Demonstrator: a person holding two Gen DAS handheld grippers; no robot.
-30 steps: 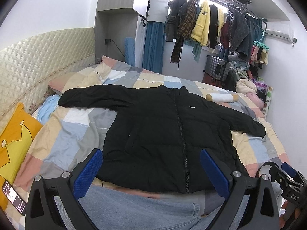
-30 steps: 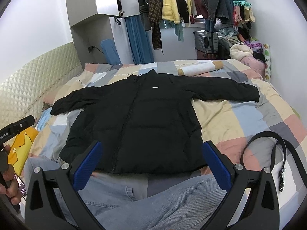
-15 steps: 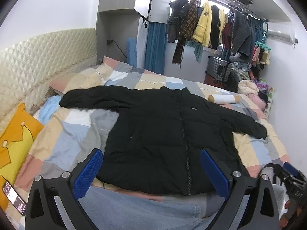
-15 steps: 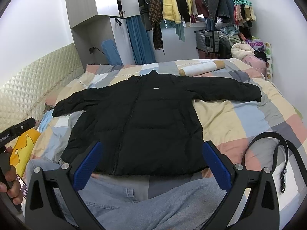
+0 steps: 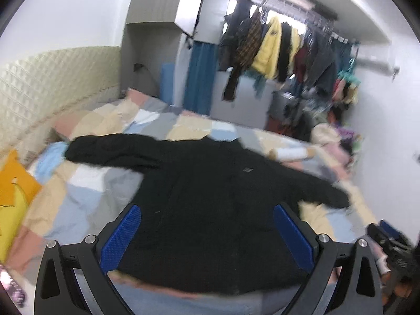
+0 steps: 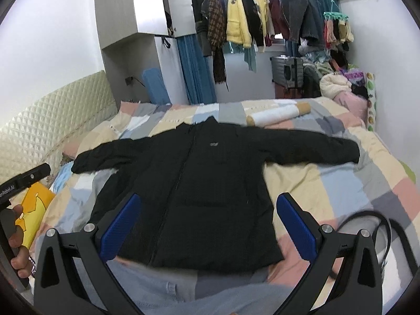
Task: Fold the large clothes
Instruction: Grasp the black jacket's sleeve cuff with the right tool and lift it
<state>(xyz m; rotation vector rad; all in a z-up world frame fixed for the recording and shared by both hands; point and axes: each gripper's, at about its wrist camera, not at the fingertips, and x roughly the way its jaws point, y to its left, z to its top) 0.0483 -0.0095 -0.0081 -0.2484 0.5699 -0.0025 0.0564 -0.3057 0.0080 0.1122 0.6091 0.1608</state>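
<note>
Bed (image 6: 328, 183) under a patchwork quilt of peach, grey, pale blue and pink squares, filling most of both views, with a cream quilted headboard (image 6: 39, 136) along its left side. Above the far end, a rail of hanging clothes (image 6: 262, 21), a yellow puffer among them, next to a blue curtain (image 6: 194, 71) and a grey suitcase (image 6: 287, 72).

Black jacket (image 6: 204, 183) lying flat on the quilt, front up, zipped, collar toward the far wall, hem toward the cameras, both sleeves stretched out sideways; small pale logo on the chest. Same black jacket (image 5: 210, 210) in the left wrist view, blurred. Hem edge close to pale denim legs (image 6: 183, 294) at the bottom of frame.

Yellow pillow (image 5: 13, 197) at the left edge near the headboard. White roll with cardboard ends (image 6: 278, 114) resting on the quilt just beyond the collar, apart from it. Black strap loop (image 6: 378, 225) on the quilt at right.

Left gripper (image 5: 207, 232): jaws wide apart, blue pads framing the jacket's lower body, holding nothing. Right gripper (image 6: 208, 224): jaws likewise wide, empty, above the hem. Hand (image 6: 18, 239) on the left gripper's handle visible at the left edge of the right wrist view.
</note>
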